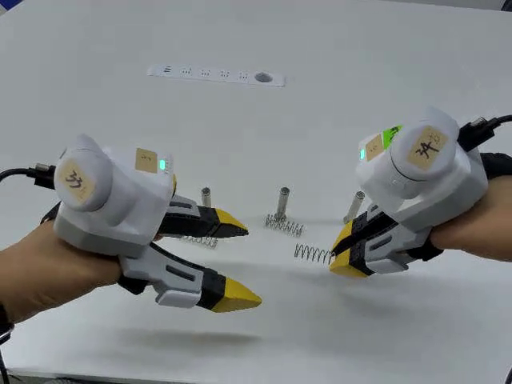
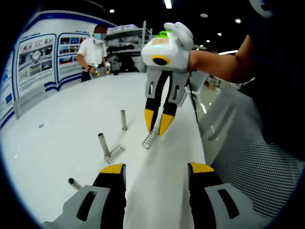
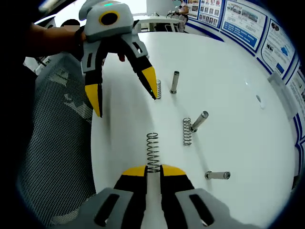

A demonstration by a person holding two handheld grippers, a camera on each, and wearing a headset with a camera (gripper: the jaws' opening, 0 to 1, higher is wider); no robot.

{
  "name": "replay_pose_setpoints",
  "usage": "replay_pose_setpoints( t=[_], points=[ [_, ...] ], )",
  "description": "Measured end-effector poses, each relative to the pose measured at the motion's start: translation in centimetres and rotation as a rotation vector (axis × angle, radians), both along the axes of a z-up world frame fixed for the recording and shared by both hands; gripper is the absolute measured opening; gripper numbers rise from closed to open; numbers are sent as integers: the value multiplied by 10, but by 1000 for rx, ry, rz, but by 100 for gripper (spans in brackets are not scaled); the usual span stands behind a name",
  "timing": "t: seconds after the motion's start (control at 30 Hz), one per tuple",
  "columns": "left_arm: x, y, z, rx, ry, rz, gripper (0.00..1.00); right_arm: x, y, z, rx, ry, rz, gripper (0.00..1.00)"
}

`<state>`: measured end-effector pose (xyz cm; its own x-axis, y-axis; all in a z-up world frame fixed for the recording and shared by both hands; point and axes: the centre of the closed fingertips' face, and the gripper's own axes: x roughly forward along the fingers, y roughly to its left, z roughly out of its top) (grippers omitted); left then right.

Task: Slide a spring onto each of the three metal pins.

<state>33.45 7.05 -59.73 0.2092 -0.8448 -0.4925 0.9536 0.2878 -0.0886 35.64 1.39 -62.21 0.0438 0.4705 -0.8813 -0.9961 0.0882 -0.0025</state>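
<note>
Item: held spring, a thin bare wire coil. One end is pinched and the rest juts out low over the workbench. Whether its free end touches the surface cannot be told.
Handling: judged very light and springy. It is soft sideways, so it is likely to buckle or flick out under a hard squeeze, and the wire looks slippery.
Where to hold: the end coils, leaving the far bore open for a pin.
Right gripper: jaws clamped together on the spring's end, held low, tips pointing toward the left gripper.
Left gripper: jaws wide apart and holding nothing, hovering just over the bench.
Pins: first pin, middle pin and third pin stand upright in a row, all bare.
Loose springs: first loose spring lies near the first pin. Second loose spring lies at the middle pin's foot.
</note>
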Motion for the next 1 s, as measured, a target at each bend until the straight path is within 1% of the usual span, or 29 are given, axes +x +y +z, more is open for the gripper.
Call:
replay_pose_setpoints(
  t=[0.27,0.53,0.73,1.0],
  points=[
    [4,-12,2,-8,-15,-26,45,-4,11,6,12,-6,35,11],
    [7,-18,1,-5,-38,-40,35,-10,21,10,19,-12,67,11],
    [6,-21,-2,7,-55,-56,28,-13,26,13,23,-15,83,11],
    [3,-23,-6,27,-75,-86,18,-17,28,13,23,-14,97,11]
  ],
)
